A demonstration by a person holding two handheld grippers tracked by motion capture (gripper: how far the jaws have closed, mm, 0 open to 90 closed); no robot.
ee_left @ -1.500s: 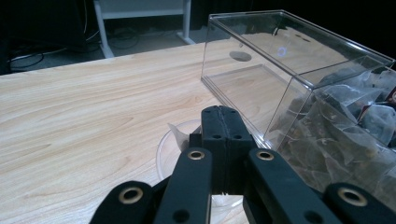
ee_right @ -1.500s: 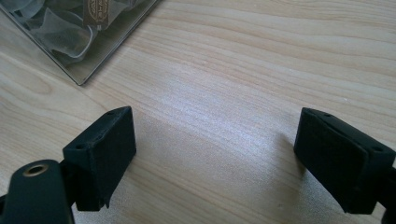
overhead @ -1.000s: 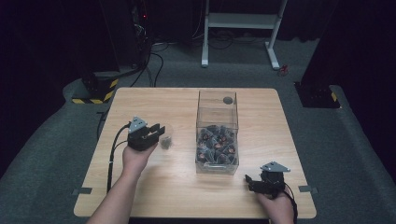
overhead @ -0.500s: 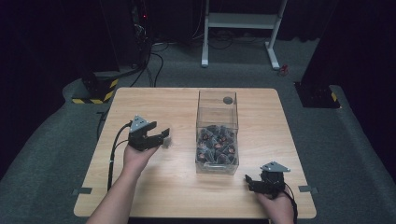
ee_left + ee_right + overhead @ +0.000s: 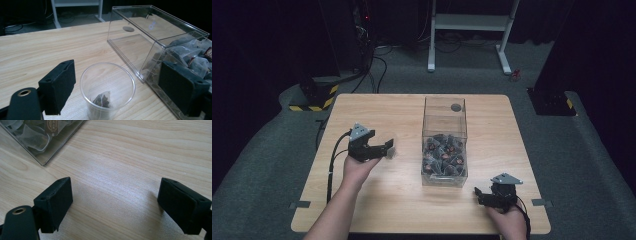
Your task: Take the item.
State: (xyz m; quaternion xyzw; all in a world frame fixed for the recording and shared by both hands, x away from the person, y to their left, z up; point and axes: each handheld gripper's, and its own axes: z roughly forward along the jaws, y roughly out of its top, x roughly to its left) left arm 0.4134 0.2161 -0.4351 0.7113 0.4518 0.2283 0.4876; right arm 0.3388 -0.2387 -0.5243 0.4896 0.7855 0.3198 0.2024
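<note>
At nine o'clock of the clear box point(image 5: 445, 142): left gripper point(image 5: 388, 148) just spread, releasing upright cup point(image 5: 108, 90) with tea bag point(image 5: 103, 99); right gripper point(image 5: 477, 194) spread, idle on desk point(image 5: 402, 200).

A wooden bench point(image 5: 382, 210) stands on grey carpet point(image 5: 592, 165). At its twelve o'clock is a white frame point(image 5: 472, 22); at ten o'clock, a black-and-yellow striped base point(image 5: 314, 95).

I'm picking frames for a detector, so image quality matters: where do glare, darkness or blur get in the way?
High view: the table is lit, the surroundings nearly black, and the clear cup barely reads. Left gripper view: reflections streak the clear box, and the near jaws are soft. Right gripper view: a pale sheen lies on the wood between blurred jaws.
</note>
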